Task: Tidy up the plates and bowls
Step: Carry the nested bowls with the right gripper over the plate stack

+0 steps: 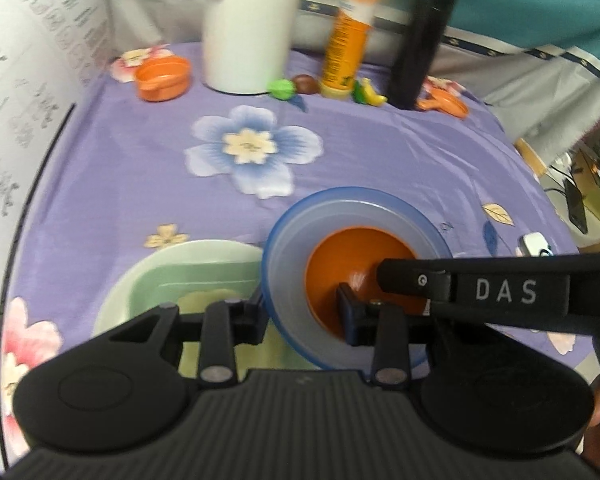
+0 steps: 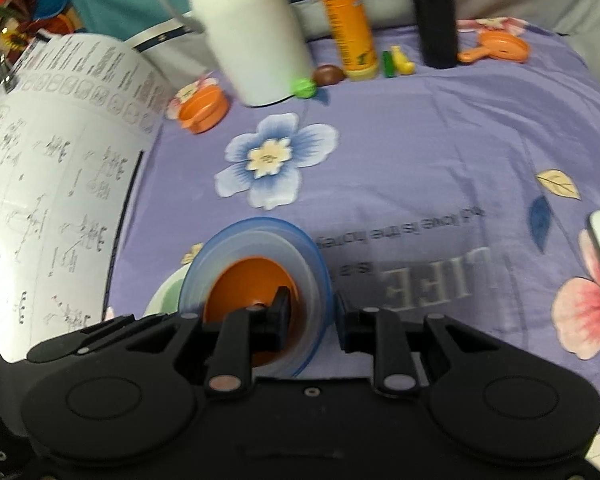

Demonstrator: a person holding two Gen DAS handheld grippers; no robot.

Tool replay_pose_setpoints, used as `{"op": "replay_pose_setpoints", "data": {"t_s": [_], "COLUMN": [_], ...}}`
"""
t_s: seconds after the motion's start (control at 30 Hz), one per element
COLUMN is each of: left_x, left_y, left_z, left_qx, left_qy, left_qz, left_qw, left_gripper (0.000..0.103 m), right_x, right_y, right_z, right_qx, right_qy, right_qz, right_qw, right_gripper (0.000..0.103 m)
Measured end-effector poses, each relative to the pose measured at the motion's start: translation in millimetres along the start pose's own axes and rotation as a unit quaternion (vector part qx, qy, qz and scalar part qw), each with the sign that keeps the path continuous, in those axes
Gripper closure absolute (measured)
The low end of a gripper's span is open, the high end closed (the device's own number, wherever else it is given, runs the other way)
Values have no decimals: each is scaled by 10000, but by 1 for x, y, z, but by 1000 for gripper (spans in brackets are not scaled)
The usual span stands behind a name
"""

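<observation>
Left wrist view: both claws clenched on opposite rims of one blue plate (image 1: 288,264).
Left gripper (image 1: 304,308) at nine, right gripper (image 2: 312,316) at three; orange bowl (image 1: 340,264) inside. Green tray (image 1: 188,276) touches it at nine; white jug (image 1: 248,24), bottle (image 1: 348,40), black flask (image 1: 420,48) at twelve on flowered purple cloth (image 1: 380,160).

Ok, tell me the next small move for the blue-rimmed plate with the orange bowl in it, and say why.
Probably carry the blue-rimmed plate sideways over the pale green plate and lower it on. Both the left gripper and the right gripper are clamped on opposite sides of its rim, the orange bowl already sits inside it, and the green plate lies right beside it on the purple cloth, so stacking looks like the natural step.
</observation>
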State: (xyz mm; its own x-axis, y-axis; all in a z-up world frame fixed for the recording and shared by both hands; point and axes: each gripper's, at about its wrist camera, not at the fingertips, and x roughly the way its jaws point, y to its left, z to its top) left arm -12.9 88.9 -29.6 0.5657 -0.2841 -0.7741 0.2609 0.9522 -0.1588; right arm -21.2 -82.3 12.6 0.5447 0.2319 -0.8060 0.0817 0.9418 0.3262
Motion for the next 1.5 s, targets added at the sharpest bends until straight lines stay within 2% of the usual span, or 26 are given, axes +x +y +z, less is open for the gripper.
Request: {"op": "replay_pose_setpoints", "data": {"t_s": [0.27, 0.47, 0.77, 1.5], "left_x": [-11, -10, 2, 21], "left_y": [52, 73, 78, 79], "left_z": [-7, -13, -22, -22], "left_qx": [-356, -542, -587, -566], "left_qy": [23, 108, 348, 649], "left_qz": [255, 236, 193, 190], "left_qw": [9990, 9982, 9975, 9961], "left_gripper": [69, 68, 67, 66], "right_x": [28, 41, 57, 75], "right_y": [58, 80, 78, 71], "right_z": [4, 3, -6, -8], "right_qx": [-408, -600, -534, -397], "right_qy": [283, 431, 731, 1008], "right_qz": [197, 250, 202, 202], "right_qw": [9986, 9970, 9957, 9939], "right_gripper": [79, 79, 79, 77]}}
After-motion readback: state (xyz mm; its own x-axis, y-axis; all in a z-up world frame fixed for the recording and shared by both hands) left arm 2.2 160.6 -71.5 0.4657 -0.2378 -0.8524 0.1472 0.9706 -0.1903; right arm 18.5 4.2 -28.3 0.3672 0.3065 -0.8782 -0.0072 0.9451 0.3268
